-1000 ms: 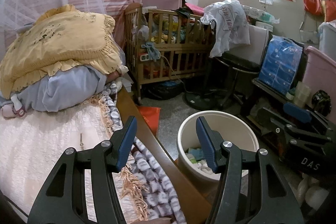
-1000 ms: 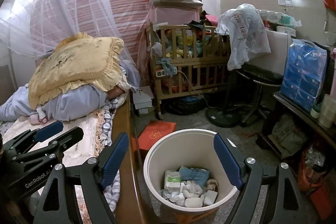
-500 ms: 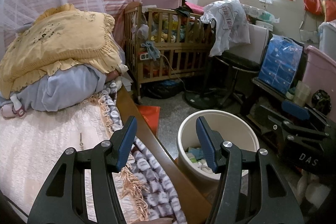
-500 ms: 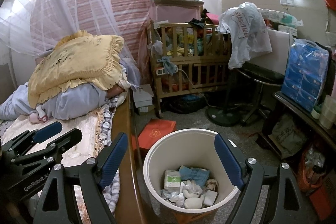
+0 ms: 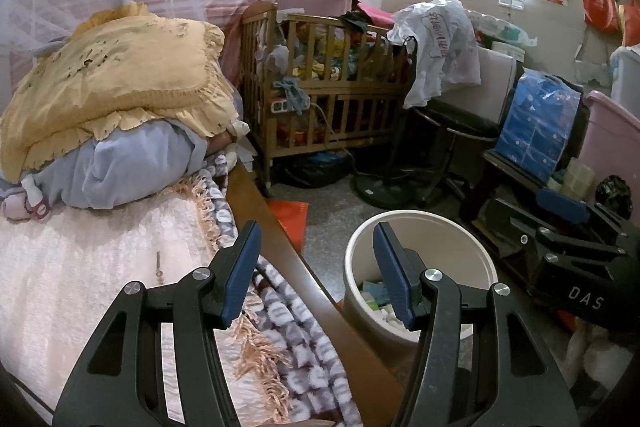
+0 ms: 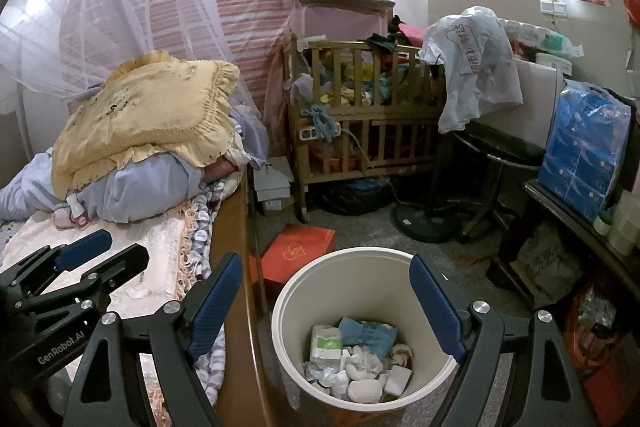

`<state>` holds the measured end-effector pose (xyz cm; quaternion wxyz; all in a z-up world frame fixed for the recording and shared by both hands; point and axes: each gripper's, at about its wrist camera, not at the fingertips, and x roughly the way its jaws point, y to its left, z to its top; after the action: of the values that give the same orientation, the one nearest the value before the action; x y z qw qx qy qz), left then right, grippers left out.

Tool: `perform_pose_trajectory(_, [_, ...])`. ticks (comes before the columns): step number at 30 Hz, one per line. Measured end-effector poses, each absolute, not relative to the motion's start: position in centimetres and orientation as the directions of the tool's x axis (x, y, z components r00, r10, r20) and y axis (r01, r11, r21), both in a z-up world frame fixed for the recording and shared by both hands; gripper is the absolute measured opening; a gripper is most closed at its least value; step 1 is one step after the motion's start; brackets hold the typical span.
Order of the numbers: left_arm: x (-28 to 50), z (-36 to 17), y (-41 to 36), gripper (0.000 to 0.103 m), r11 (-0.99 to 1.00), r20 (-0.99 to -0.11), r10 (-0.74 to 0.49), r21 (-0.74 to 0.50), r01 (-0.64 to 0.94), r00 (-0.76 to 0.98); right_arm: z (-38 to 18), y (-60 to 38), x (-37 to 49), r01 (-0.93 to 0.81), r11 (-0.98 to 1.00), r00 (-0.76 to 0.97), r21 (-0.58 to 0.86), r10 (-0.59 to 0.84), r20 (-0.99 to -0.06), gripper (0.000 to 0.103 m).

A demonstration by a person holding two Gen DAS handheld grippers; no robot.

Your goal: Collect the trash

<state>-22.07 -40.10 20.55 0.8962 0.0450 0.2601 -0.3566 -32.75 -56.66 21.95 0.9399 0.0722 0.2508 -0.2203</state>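
Note:
A white bin (image 6: 360,291) stands on the floor beside the bed and holds crumpled tissues and wrappers (image 6: 356,359). Above its mouth my right gripper (image 6: 326,267) hangs open, with nothing between its blue pads. My left gripper (image 5: 316,239) is also open and empty, over the bed's wooden edge (image 5: 280,239), with the bin (image 5: 440,219) just to its right. Each gripper shows in the other's view: the right gripper (image 5: 560,227) at the right side, the left gripper (image 6: 80,259) over the bed. A small thin object (image 5: 159,263) lies on the pale bed cover.
A yellow pillow (image 5: 116,87) sits on blue bedding on the bed. A red box (image 6: 298,251) lies on the floor behind the bin. Further back stand a wooden crib (image 6: 360,131), a fan base (image 6: 424,223), a black stool (image 6: 496,147) and a shelf with a blue pack (image 6: 584,147).

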Motion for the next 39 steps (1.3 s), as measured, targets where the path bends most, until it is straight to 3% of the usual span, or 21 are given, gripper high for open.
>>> perform_pose_trajectory(39, [-21.7,19.9,-40.0,0.057,0.753,-0.517,-0.598,-0.101,0.651,0.612,21.3,-57.7,-32.7,0.456,0.889,0.769,0.039,-0.371,-0.521,0.084])
